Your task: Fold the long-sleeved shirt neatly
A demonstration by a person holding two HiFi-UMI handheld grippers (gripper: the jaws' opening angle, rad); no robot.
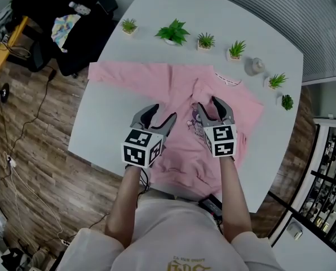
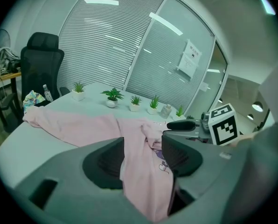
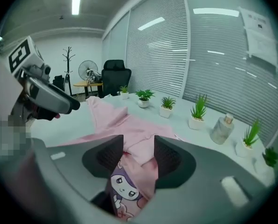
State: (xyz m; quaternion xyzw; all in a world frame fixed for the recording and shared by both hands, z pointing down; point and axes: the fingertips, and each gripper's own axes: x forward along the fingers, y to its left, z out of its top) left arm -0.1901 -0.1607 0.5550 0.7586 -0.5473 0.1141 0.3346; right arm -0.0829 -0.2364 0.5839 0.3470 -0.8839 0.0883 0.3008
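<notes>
Your left gripper (image 1: 162, 113) and right gripper (image 1: 210, 107) fingers gape wide: the shirt (image 1: 179, 78) lies unpinned, and its twelve o'clock fold may slump.

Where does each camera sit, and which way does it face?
Head view: on the person's head, looking steeply down at the pink shirt on the table; forearms, left gripper and right gripper show.
Left gripper view: on the left gripper, looking along its jaws over the shirt toward the plants; right gripper shows at right.
Right gripper view: on the right gripper, also facing the plants; left gripper shows at left.
All share shirt and plants.
</notes>
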